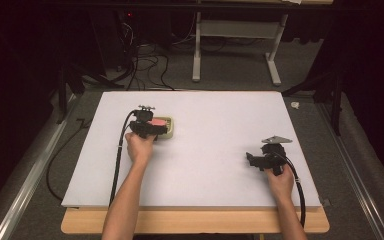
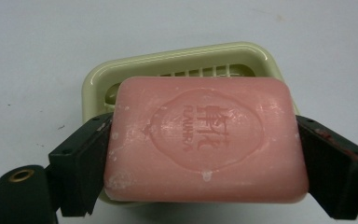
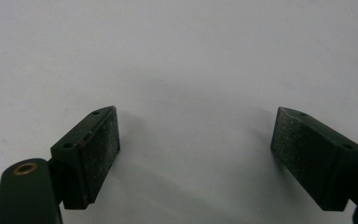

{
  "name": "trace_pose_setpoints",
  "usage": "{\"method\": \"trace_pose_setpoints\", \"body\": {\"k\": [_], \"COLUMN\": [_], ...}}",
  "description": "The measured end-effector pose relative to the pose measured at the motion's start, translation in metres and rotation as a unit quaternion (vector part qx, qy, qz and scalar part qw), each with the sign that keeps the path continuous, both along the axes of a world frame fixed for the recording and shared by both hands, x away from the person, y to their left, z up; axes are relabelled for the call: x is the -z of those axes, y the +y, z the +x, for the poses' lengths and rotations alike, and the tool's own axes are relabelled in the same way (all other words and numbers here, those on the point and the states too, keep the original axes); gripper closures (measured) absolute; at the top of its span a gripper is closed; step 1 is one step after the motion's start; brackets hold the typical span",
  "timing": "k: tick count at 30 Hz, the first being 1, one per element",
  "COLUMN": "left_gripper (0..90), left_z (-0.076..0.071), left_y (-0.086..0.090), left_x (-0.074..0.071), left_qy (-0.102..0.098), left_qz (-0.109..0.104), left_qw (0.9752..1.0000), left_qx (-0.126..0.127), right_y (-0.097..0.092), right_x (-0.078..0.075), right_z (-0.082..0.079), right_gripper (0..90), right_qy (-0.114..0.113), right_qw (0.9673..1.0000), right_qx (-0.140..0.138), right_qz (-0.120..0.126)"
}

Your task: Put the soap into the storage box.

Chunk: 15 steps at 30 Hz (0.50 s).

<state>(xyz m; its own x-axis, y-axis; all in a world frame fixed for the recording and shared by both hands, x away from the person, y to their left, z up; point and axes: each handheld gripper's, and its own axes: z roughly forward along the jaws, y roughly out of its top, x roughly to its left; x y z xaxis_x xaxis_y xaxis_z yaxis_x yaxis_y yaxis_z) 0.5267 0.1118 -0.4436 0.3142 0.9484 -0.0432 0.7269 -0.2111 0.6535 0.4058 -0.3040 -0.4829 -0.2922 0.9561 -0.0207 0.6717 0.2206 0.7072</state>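
Note:
A pink bar of soap [image 2: 205, 144] with an embossed oval stamp is clamped between the two black jaws of my left gripper [image 2: 205, 163], held just above a pale green soap dish [image 2: 177, 60] with a slatted bottom. From the high view the left gripper [image 1: 147, 127] sits over the dish [image 1: 170, 132] on the left half of the white board, with the soap [image 1: 159, 121] showing pink at its tip. My right gripper [image 1: 254, 161] rests on the right side of the board, jaws wide apart with nothing between them [image 3: 196, 154].
The white board [image 1: 205, 150] lies on a wooden table [image 1: 195, 222]. Beyond it are grey carpet, cables [image 1: 145, 65] and a white table frame [image 1: 235, 45]. A cable [image 1: 117, 165] trails from the left gripper toward the near edge.

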Motion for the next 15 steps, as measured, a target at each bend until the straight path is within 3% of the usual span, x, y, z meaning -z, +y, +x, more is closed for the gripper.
{"method": "trace_pose_setpoints", "body": {"k": [15], "left_gripper": [13.7], "left_z": [0.0078], "left_y": [0.001], "left_x": [0.0057], "left_qy": [-0.003], "left_qz": [-0.022], "left_qw": [0.9995], "left_qx": [-0.021], "right_y": [0.0], "right_x": [0.0], "right_z": [0.0], "right_gripper": [16.0], "right_qy": [0.0], "right_qw": [1.0], "right_qx": [0.0], "right_qz": [0.0]}}
